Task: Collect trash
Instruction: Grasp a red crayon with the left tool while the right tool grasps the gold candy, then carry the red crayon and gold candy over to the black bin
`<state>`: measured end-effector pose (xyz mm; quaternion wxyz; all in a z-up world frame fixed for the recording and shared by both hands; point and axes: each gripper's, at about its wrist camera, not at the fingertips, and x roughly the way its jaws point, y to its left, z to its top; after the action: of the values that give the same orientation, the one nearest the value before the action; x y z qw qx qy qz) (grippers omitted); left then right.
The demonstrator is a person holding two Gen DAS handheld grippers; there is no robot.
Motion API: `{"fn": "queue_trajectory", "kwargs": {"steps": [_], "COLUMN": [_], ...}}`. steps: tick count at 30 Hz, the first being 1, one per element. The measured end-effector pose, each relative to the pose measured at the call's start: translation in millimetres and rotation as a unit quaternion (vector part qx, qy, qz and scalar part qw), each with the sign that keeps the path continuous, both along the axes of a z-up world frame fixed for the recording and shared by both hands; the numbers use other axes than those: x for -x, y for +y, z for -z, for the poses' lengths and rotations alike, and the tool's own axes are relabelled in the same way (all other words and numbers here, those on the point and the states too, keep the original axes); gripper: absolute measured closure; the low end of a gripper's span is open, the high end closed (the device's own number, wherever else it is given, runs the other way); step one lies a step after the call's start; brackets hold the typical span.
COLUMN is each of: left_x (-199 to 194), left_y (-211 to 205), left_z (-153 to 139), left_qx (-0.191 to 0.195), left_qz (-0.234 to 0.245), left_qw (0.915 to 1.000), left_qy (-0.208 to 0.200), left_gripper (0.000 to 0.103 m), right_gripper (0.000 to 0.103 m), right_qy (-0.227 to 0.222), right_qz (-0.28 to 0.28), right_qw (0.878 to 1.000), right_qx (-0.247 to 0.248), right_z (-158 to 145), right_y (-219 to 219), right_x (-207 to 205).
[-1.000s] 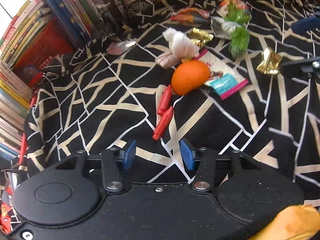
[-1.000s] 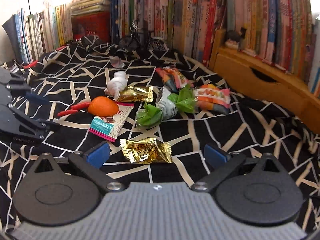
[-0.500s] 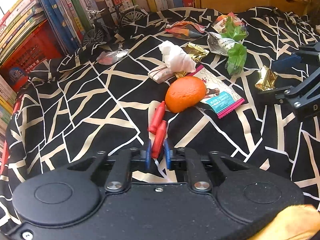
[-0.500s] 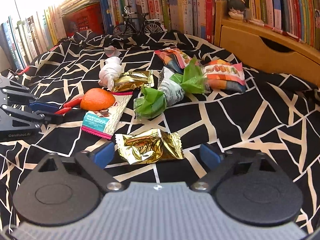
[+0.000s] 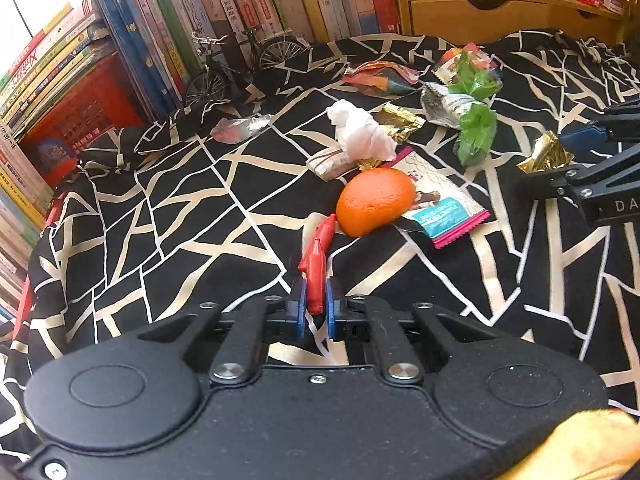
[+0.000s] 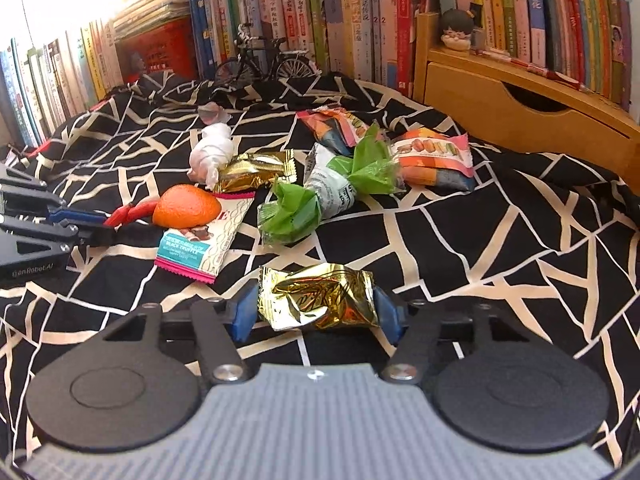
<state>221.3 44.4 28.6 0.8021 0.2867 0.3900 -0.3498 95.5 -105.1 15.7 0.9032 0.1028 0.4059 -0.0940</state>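
Note:
Trash lies scattered on a black cloth with cream lines [image 5: 160,208]. My left gripper [image 5: 315,310] is shut on the near end of a long red wrapper [image 5: 316,268], whose far end reaches an orange [image 5: 374,202]. In the right wrist view that gripper [image 6: 100,220] comes in from the left and the red wrapper [image 6: 132,212] sticks out of it. My right gripper [image 6: 316,314] is closing: its blue pads touch both ends of a crumpled gold wrapper [image 6: 316,296]. In the left wrist view the gold wrapper [image 5: 544,154] sits between the right fingers [image 5: 580,134].
Beyond the orange [image 6: 186,212] lie a teal-and-pink chocolate wrapper [image 6: 196,246], a white tissue [image 6: 212,152], another gold wrapper [image 6: 256,170], a green-ended wrapper [image 6: 328,188] and snack bags [image 6: 432,156]. A model bicycle [image 6: 260,60] and books line the back. A wooden drawer unit [image 6: 520,108] stands at the right.
The left jaws came together on the red wrapper. The right gripper came closer to the gold wrapper and its jaws narrowed from wide apart until the pads met the wrapper's ends.

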Motion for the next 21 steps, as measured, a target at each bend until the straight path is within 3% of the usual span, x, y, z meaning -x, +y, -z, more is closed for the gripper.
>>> {"fn": "queue_trajectory", "kwargs": {"steps": [9,21], "left_x": [3.9,33.6], "left_y": [8.8,41.4], "left_z": [-30.3,-102.5], "left_qx": [0.023,0.069], "left_qz": [-0.012,-0.005], "left_qw": [0.9996,0.9959], "left_qy": [-0.012,-0.058], "left_gripper": [0.094,0.094], "right_gripper": [0.039,0.039], "right_qy": [-0.019,-0.077], "right_qz": [0.003,0.028], "right_qw": [1.0,0.996], "right_qx": [0.012,0.038], "right_z": [-21.7,-94.6], "right_y": [5.6,32.3], "right_x": [3.0,26.9]}}
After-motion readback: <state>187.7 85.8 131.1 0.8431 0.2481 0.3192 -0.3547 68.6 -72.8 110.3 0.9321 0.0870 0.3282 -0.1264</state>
